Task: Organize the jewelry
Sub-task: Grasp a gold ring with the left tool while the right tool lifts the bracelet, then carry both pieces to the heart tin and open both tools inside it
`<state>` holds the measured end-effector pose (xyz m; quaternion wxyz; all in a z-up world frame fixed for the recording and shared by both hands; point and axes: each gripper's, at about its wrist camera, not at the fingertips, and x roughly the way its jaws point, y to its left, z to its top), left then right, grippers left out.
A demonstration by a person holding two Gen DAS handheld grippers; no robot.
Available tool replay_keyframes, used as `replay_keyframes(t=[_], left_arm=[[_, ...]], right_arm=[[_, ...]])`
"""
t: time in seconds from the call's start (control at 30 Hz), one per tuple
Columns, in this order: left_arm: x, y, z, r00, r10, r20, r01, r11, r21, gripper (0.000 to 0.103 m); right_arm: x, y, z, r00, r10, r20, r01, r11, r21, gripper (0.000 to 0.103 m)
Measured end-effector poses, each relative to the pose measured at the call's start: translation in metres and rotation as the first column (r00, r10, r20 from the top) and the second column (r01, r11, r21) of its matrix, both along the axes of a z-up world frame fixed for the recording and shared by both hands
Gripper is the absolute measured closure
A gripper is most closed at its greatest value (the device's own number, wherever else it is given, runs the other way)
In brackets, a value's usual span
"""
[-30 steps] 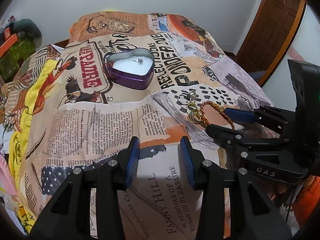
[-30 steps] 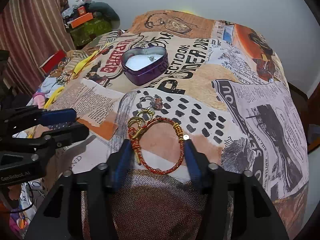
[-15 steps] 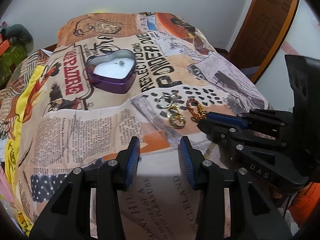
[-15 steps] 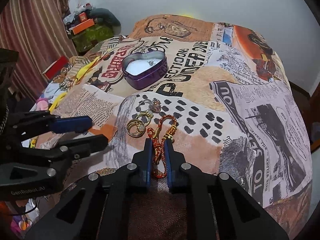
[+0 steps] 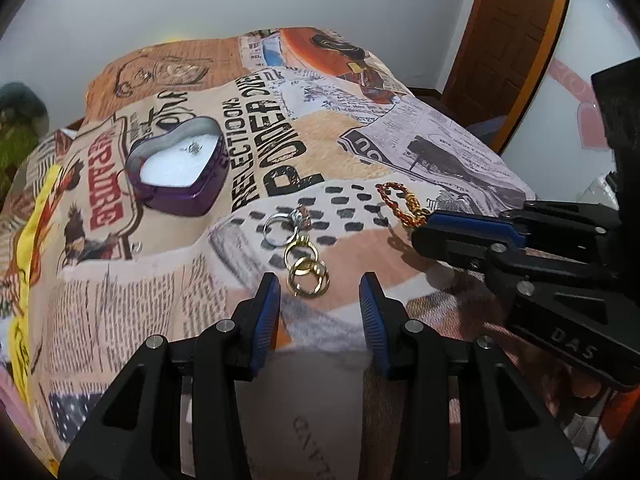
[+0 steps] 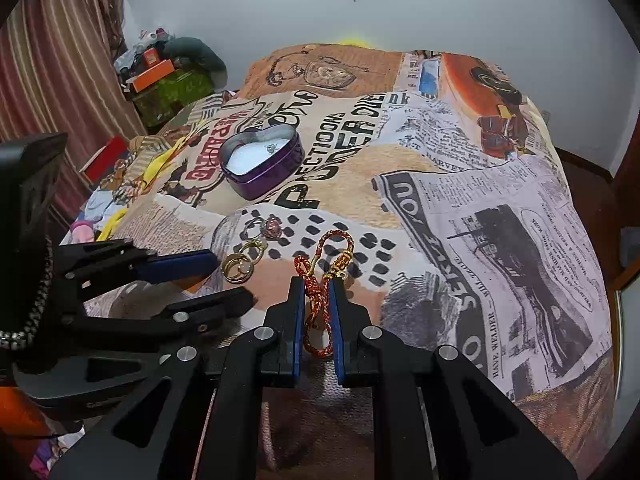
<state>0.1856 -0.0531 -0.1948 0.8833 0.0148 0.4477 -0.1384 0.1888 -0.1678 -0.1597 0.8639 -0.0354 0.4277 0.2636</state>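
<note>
Right wrist view: my right gripper (image 6: 317,280), jaws drawn close together, pinched on the red and gold braided bracelet (image 6: 320,280). Bracelet squeezed into a narrow loop between my blue pads (image 6: 298,320); its far end with the gold clasp projects past the fingertips, low over the dotted patch of the printed bedspread (image 6: 460,200).

Left wrist view: my left gripper (image 5: 320,284), jaws wide apart, holding nothing. Gold rings (image 5: 308,272), two overlapping, lie on the spread just ahead of the gap between my fingertips. Whether my pads touch the cloth I cannot tell.

Further items, moving outward:
- Silver ring with pinkish stone (image 5: 288,222), just beyond the gold rings, touching a third gold ring (image 5: 300,246).
- Small silver ring (image 5: 136,246), lying alone to the left, near the red lettering.
- Purple heart-shaped tin (image 5: 180,168), open, white lining, one small silver piece (image 5: 195,148) inside; well beyond the rings, toward the far left.
- Wooden door (image 5: 508,40), far right.
- Striped curtain (image 6: 52,80) and piled clutter, far left in the right wrist view.
</note>
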Motion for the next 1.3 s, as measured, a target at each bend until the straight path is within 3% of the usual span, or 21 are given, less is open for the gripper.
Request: replay_keyframes(t=[0.2, 0.83, 1.3], left_arm=[[0.008, 0.000, -0.001, 1.000, -0.002, 0.005, 0.002, 1.000, -0.003, 0.083], [-0.012, 0.014, 0.029, 0.997, 0.036, 0.069, -0.033, 0.999, -0.041, 0.083], [-0.008, 0.055, 0.053, 0.983, 0.126, 0.134, -0.119, 0.991, -0.055, 0.083]], right_arm=[[0.000, -0.003, -0.001, 1.000, 0.002, -0.002, -0.002, 1.000, 0.006, 0.092], [0.001, 0.003, 0.025, 0.999, -0.005, 0.051, 0.003, 0.999, 0.037, 0.093], [0.007, 0.033, 0.048, 0.994, 0.035, 0.108, -0.042, 0.997, 0.064, 0.092]])
